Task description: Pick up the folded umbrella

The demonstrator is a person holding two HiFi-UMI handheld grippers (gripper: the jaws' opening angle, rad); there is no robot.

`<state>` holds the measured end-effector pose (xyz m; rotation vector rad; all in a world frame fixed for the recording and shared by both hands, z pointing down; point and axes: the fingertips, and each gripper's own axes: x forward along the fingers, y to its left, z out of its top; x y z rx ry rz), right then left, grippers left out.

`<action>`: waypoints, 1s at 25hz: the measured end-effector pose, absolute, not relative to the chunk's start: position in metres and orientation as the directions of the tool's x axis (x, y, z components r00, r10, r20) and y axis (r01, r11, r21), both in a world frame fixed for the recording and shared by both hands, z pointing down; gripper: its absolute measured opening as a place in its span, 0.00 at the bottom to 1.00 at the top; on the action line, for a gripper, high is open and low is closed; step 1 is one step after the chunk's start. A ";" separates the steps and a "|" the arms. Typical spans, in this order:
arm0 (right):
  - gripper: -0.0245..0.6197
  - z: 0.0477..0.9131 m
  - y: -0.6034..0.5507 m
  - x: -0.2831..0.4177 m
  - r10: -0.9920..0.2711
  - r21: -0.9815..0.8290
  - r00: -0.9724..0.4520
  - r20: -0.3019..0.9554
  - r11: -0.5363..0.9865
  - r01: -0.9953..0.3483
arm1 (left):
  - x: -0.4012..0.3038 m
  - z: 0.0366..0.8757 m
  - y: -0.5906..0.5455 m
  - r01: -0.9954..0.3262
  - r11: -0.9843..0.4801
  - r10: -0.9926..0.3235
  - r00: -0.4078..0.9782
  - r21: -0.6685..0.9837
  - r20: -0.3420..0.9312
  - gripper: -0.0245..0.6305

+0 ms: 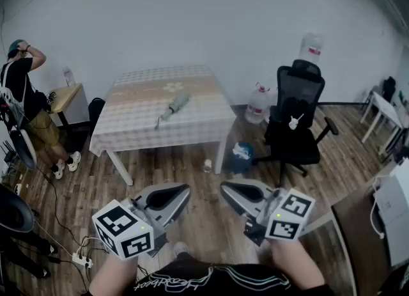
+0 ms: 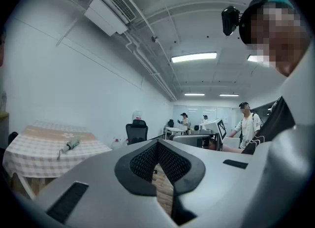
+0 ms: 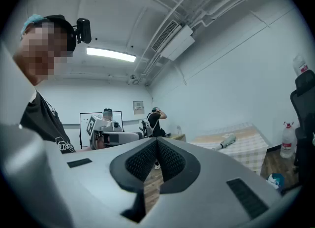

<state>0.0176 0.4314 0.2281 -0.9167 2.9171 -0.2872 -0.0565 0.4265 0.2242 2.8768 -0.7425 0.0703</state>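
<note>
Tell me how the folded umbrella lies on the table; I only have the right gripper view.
Observer: From the head view, the folded umbrella lies near the middle of the table, slanted, its narrower end toward the front edge.
Operator: Report the left gripper.
Observer: The left gripper has its jaws together, with nothing between them.
Operator: Check the floor on our left.
Observer: A white power strip with cables lies on the wooden floor, left of the left gripper.
</note>
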 end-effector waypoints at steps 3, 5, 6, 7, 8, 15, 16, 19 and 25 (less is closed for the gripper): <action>0.05 0.229 0.433 0.023 -0.570 -0.202 -0.821 -0.007 0.805 -0.557 | -0.050 0.227 0.427 -0.472 -0.862 -0.464 0.881 0.184 0.087 0.03; 0.05 0.230 0.435 0.026 -0.570 -0.202 -0.822 -0.007 0.806 -0.557 | -0.045 0.227 0.428 -0.462 -0.864 -0.454 0.887 0.201 0.084 0.03; 0.05 0.230 0.436 0.027 -0.570 -0.202 -0.821 -0.007 0.805 -0.557 | -0.043 0.227 0.428 -0.458 -0.866 -0.450 0.889 0.202 0.084 0.03; 0.05 0.231 0.436 0.028 -0.571 -0.204 -0.821 -0.008 0.804 -0.558 | -0.041 0.227 0.428 -0.456 -0.867 -0.448 0.890 0.200 0.086 0.03; 0.05 0.232 0.436 0.029 -0.573 -0.208 -0.819 -0.007 0.802 -0.559 | -0.040 0.228 0.427 -0.455 -0.869 -0.446 0.891 0.195 0.091 0.03; 0.06 0.245 0.433 0.032 -0.568 -0.237 -0.823 0.003 0.799 -0.553 | -0.032 0.238 0.423 -0.454 -0.870 -0.439 0.891 0.190 0.119 0.03; 0.06 0.246 0.432 0.032 -0.568 -0.238 -0.823 0.003 0.799 -0.552 | -0.032 0.239 0.421 -0.454 -0.870 -0.439 0.891 0.190 0.120 0.03; 0.06 0.251 0.425 0.034 -0.566 -0.262 -0.824 -0.002 0.796 -0.546 | -0.032 0.244 0.416 -0.453 -0.870 -0.437 0.891 0.192 0.121 0.03; 0.06 0.261 0.408 0.043 -0.560 -0.290 -0.829 -0.006 0.794 -0.534 | -0.030 0.256 0.400 -0.465 -0.860 -0.450 0.885 0.209 0.119 0.03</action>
